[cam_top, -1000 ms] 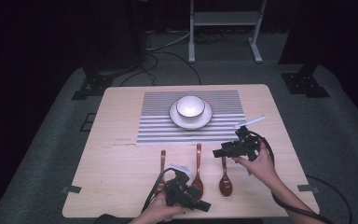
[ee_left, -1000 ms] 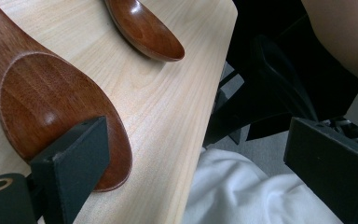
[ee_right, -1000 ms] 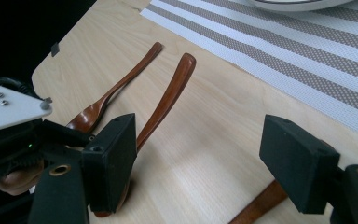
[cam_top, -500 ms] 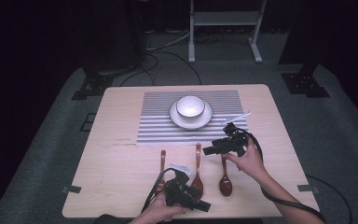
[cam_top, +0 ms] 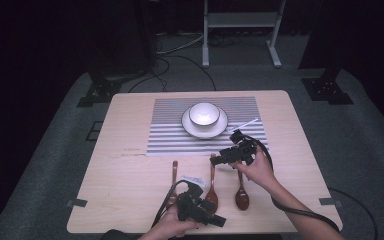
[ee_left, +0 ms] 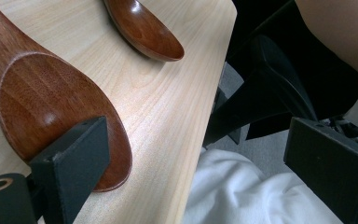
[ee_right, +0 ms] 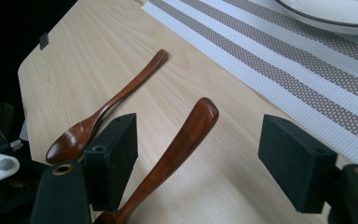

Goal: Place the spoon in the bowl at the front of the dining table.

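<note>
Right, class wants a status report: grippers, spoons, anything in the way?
Right gripper open, jaws either side of middle spoon handle, not closed on it. Left gripper open at near table edge. Nothing blocking.

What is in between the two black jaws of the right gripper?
In the right gripper view, the handle of the middle wooden spoon lies on the table between the open jaws of the right gripper, touching neither.

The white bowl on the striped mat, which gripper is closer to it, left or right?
Right. The right gripper hovers just off the mat's near edge, a little in front of the bowl. The left gripper sits far back at the table's near edge.
</note>
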`<state>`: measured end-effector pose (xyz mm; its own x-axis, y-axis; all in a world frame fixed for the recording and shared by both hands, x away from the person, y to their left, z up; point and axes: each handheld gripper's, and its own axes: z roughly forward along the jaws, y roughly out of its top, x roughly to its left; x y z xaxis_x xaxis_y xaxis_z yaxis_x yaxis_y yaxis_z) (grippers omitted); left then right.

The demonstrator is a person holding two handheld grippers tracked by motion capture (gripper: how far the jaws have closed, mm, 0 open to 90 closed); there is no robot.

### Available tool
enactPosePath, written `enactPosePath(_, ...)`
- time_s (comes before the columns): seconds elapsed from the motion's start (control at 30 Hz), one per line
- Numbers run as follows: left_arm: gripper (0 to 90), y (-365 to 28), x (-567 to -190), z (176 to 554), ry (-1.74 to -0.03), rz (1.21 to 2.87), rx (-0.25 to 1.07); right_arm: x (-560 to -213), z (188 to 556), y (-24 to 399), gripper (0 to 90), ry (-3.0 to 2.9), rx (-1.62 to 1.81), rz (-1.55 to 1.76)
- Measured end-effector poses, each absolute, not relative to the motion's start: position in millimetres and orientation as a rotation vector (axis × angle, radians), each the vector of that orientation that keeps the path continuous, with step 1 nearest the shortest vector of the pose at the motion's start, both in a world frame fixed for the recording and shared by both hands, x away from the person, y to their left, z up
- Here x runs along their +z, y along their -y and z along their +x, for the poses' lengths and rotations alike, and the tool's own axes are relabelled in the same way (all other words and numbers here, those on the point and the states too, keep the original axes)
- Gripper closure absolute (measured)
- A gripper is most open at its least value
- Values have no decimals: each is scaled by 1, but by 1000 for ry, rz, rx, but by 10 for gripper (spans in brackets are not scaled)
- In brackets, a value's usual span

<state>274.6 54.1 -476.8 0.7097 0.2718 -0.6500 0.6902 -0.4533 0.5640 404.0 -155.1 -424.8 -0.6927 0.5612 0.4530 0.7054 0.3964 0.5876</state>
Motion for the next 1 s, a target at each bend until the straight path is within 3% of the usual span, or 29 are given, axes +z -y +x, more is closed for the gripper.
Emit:
enactPosePath(0.27, 58, -54, -477, 274, -732, 2040, -600, -427, 408, 146, 338, 2469, -1156, -1125)
enactPosePath(0.7, 58, -54, -477, 275, -736, 2034, -604, -434, 411, 142, 576, 2478, -1104, -1166)
enactPosePath(1.0, 57, -54, -477, 275, -739, 2033, -607, -432, 411, 144, 683, 2460, -1115, -1184)
